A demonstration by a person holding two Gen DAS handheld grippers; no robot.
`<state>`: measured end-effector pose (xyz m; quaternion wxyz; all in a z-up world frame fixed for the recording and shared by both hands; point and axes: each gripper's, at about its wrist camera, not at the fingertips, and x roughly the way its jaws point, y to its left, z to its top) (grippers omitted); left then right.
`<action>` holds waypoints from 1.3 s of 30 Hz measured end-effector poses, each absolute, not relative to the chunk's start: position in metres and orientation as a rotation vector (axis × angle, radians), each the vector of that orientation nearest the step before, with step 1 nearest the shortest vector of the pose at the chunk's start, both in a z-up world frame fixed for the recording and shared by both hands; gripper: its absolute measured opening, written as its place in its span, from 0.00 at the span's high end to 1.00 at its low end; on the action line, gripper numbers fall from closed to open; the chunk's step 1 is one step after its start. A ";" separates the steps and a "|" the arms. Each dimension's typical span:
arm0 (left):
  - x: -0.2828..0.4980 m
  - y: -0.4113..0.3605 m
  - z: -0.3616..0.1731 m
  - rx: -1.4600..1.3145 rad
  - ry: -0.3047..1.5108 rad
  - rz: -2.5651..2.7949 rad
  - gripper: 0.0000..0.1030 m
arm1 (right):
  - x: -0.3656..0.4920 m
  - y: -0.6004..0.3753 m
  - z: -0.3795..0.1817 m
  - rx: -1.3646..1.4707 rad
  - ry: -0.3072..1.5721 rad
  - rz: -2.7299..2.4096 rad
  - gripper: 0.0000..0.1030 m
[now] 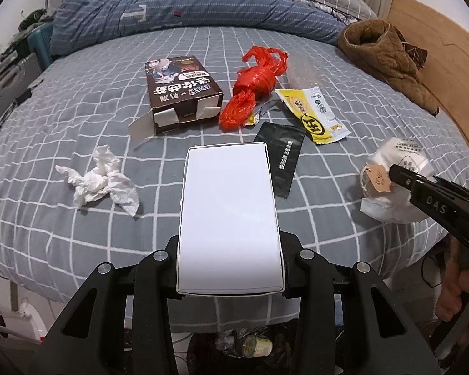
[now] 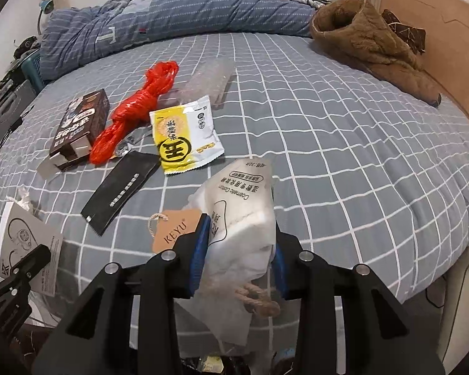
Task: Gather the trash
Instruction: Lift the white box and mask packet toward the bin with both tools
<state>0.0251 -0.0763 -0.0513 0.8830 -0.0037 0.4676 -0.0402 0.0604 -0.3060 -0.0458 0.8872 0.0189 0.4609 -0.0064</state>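
Observation:
My left gripper (image 1: 229,281) is shut on a flat white box (image 1: 229,215) and holds it above the bed's near edge; the box also shows in the right wrist view (image 2: 25,243). My right gripper (image 2: 239,250) is shut on a white cosmetic cotton bag (image 2: 244,218) with a brown tag (image 2: 175,228); the bag also shows in the left wrist view (image 1: 397,184). On the bed lie a crumpled tissue (image 1: 100,181), a brown snack box (image 1: 179,93), a red plastic string bundle (image 1: 253,87), a yellow-white wrapper (image 1: 315,112) and a black sachet (image 1: 281,156).
The bed (image 1: 78,118) has a grey checked sheet, a folded blue duvet (image 1: 172,9) at the back and a brown fleece garment (image 1: 384,56) at the right by the wooden headboard. A bin with trash (image 1: 253,347) sits on the floor below the bed edge.

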 end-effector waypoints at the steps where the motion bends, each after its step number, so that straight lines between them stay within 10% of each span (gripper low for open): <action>1: 0.023 -0.076 -0.050 -0.005 0.971 -0.082 0.62 | 0.057 -0.304 -0.044 0.034 0.956 -0.014 0.67; 39: -0.068 -0.050 -0.015 -0.014 0.926 -0.048 0.62 | -0.060 -0.250 0.000 -0.025 0.913 0.066 0.67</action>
